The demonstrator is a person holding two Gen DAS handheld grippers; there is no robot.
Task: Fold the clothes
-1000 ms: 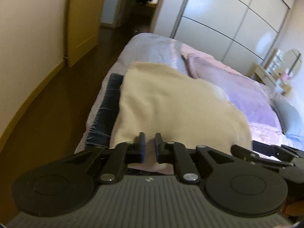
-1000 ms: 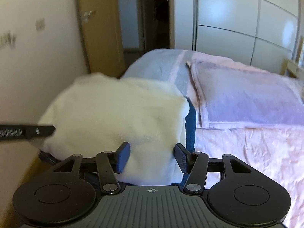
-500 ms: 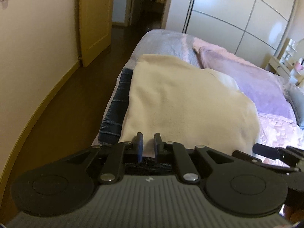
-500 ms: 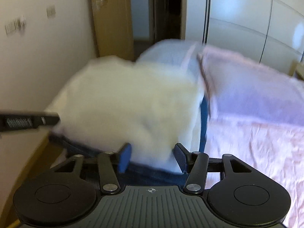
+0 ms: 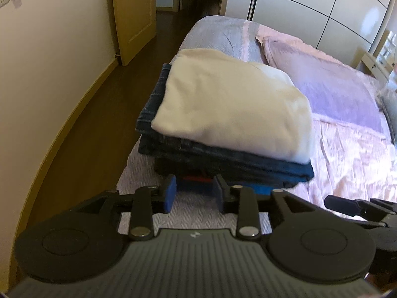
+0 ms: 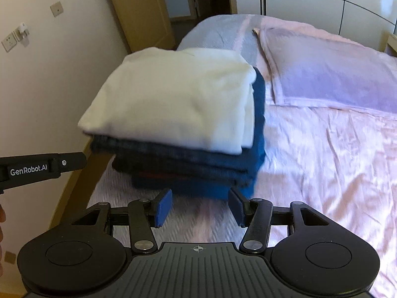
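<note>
The left gripper [image 5: 194, 192] has its jaws opening on nothing; the right gripper [image 6: 198, 207] stands wide and empty. Just beyond both, the folded cream garment [image 5: 230, 106] tops the stack of folded jeans [image 5: 223, 159] at the bed [image 6: 335, 161] edge. Folding looks finished here; no unfolded clothes show.

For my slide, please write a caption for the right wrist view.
Cream folded garment tops a stack of dark jeans on the pink bed.

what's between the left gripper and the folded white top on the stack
Nothing visible. The left gripper, jaws opening and empty, faces the stack over bare bedspread; the white top lies uncovered on the folded jeans.
</note>
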